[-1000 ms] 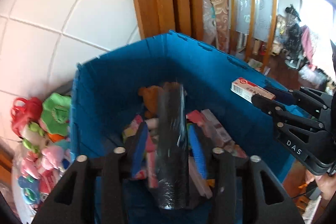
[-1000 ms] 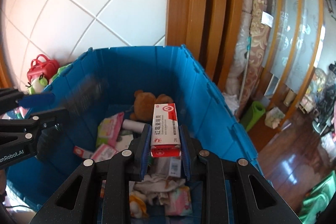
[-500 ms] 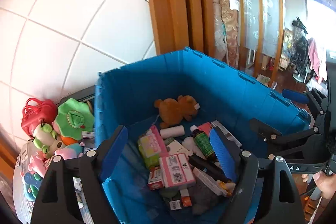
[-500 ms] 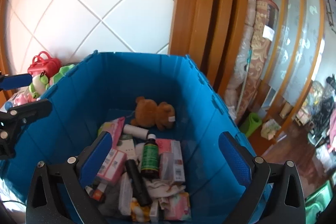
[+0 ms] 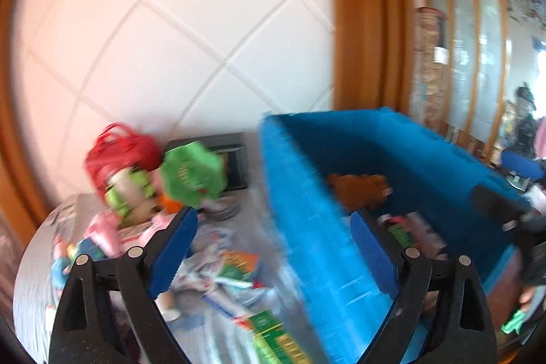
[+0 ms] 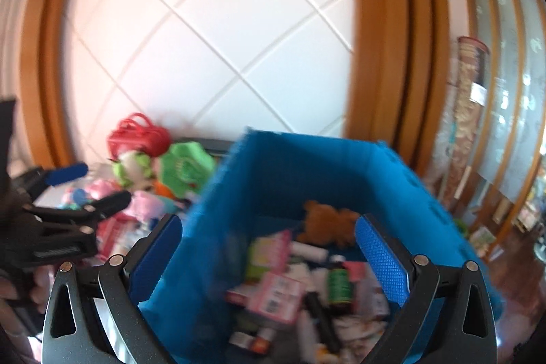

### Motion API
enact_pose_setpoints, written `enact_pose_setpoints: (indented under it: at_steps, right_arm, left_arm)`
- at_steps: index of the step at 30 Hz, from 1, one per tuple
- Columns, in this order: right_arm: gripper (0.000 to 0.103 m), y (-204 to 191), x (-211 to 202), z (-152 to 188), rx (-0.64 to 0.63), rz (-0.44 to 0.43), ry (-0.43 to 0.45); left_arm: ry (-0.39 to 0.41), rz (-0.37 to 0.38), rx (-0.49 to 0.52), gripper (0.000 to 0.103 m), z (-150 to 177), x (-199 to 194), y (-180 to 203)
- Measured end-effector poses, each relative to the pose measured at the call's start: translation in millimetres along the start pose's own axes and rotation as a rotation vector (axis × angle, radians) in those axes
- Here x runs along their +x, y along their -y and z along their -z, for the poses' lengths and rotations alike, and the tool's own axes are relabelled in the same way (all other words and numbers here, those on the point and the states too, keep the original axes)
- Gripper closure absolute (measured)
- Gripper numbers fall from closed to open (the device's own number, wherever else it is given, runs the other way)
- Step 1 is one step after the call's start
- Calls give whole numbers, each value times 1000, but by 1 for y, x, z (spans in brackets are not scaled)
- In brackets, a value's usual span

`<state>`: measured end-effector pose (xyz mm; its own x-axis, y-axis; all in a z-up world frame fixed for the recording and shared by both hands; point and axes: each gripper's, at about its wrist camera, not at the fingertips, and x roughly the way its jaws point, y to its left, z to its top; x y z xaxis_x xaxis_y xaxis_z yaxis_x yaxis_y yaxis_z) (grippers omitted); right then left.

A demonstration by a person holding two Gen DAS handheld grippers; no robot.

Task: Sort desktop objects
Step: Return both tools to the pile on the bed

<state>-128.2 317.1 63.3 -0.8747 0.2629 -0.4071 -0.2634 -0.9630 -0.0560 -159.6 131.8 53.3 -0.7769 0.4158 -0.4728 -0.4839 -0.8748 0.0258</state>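
A blue plastic bin (image 5: 307,179) (image 6: 283,173) holds a brown teddy bear (image 6: 327,220), a green-labelled bottle (image 6: 338,284), a black tube (image 6: 320,318) and several boxes. My left gripper (image 5: 273,237) is open and empty, straddling the bin's left wall above the table. My right gripper (image 6: 268,251) is open and empty over the bin's left part. The left gripper also shows in the right wrist view (image 6: 88,183), at the left. Both views are motion-blurred.
Left of the bin, the grey table (image 5: 37,289) carries a red bag (image 5: 119,149), a green toy (image 5: 191,173), pink toys (image 5: 102,227) and several small boxes and tubes (image 5: 239,272). A white tiled wall stands behind, wooden frames to the right.
Both grippers opened and dropped the black tube and the red-white box into the bin. Both have since swung left, the left one out over the table's clutter.
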Motion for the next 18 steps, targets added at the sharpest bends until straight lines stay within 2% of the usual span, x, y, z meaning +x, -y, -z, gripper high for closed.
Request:
enact_pose_setpoints:
  at_steps: [4,8,11,15,18]
  right_arm:
    - [0,-51,9,3,-14,-60,5]
    - [0,-102,30,11,-12,-167,-34]
    - [0,-137,45,21,-27,-211,-71]
    - [0,-181,71,46,-68,-231,-158]
    - [0,-206,99,76,-67,-236,-255]
  left_arm:
    - [-74,-81,4,11,36,8,-51]
    - [-170,-181,-7,11,82,14,-107]
    - [-246,-237,-30,11,117,19,-150]
    - [-350,-294,-95,11,161,21,-213]
    - [-412,-337,-162,11,193,21,-261]
